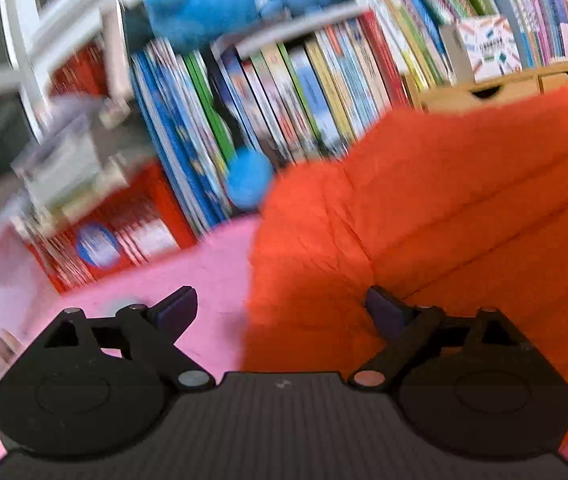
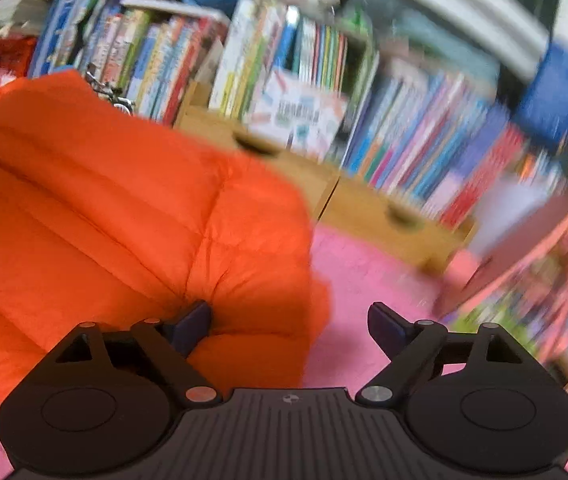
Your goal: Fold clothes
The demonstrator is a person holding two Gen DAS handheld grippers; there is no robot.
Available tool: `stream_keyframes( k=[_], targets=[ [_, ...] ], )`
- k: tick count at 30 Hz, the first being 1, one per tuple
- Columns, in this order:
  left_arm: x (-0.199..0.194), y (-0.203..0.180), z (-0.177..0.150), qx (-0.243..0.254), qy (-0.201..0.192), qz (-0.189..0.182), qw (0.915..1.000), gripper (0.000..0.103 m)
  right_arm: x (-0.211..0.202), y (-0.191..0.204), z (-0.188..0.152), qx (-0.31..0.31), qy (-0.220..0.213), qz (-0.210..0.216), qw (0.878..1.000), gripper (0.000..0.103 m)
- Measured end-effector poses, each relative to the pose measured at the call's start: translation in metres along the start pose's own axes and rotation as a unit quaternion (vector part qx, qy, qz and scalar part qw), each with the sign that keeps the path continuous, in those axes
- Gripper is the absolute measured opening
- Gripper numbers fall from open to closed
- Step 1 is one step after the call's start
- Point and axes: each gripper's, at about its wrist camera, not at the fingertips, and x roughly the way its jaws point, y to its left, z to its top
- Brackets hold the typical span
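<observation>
Closest to me, the left gripper [image 1: 282, 308] and right gripper [image 2: 289, 322] both have their fingers spread wide, clamping nothing. Between them the puffy orange jacket [image 2: 124, 200] lies bundled on the pink mat [image 1: 212, 272], probably just folded. Behind stand the bookshelves [image 1: 303, 92].

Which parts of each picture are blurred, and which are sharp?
Left wrist view: the books and blue plush toy smear, the hand-held gripper stays sharp. Right wrist view: the books smear most at right; the orange jacket is clearer.
</observation>
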Motion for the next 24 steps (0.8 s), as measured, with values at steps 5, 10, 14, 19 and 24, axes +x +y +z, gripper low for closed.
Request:
stream_keyframes(
  k=[5,10,14,19,24],
  targets=[
    [-0.036,-0.003,0.047,-0.011,-0.089,-0.044,0.9950,0.093,-0.038,0.012,0.044,-0.045,-0.103,0.004,0.994,0.092],
    [-0.013,-0.055,0.070,0.071,-0.120,-0.048,0.9891,0.093,-0.014,0.053,0.087,-0.064,-0.134,0.065,0.987,0.094],
    [0.024,-0.096,0.069,0.117,-0.088,-0.038,0.9885,0.088,0.027,0.085,0.102,-0.095,-0.114,0.076,0.986,0.093],
    [0.060,-0.084,0.056,0.072,-0.031,-0.043,0.9960,0.093,0.071,0.078,0.084,-0.063,-0.055,0.065,0.994,0.093],
    [0.085,-0.059,0.045,0.020,0.012,-0.049,0.9985,0.100,0.085,0.053,0.066,-0.034,-0.026,0.044,0.998,0.094]
  ],
)
